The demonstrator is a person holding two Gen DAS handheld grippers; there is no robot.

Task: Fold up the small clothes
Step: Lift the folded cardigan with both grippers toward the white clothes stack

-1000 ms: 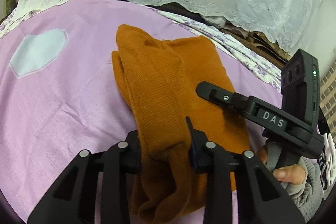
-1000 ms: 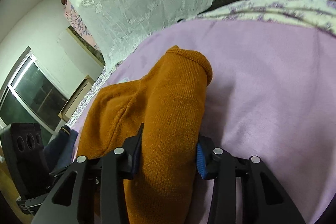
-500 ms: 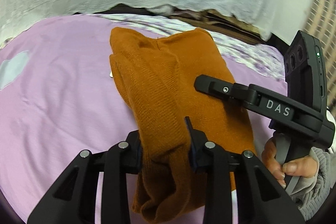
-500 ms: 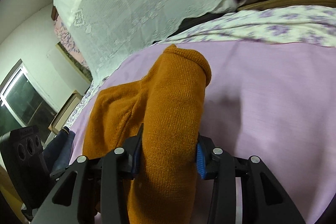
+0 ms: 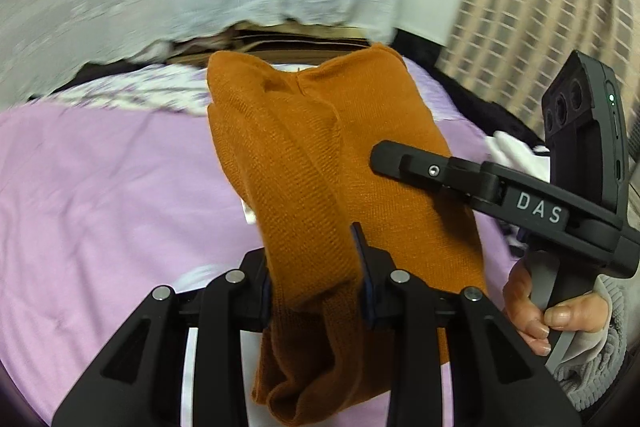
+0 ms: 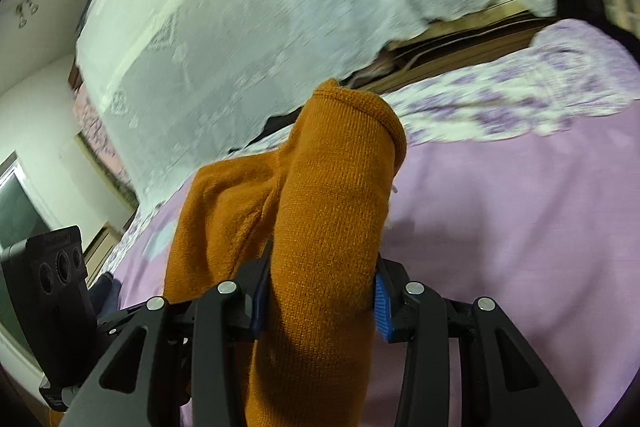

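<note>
Orange knit garment (image 5: 320, 163): bunched, lifted above the lilac bedsheet (image 5: 100, 187); gripped at two spots
Left gripper (image 5: 316, 291): jaws partly closed, pads pinching a thick fold of the knit; loose cloth hangs below the fingers
Right gripper (image 6: 320, 303): jaws partly closed, clamped on a rolled fold; its hemmed end juts forward past the fingers
Hand (image 5: 536, 311): wrapped round the right gripper's handle; grey sleeve
Background: white lace curtain (image 6: 260, 27); floral sheet (image 6: 500, 99) at the bed's far edge
</note>
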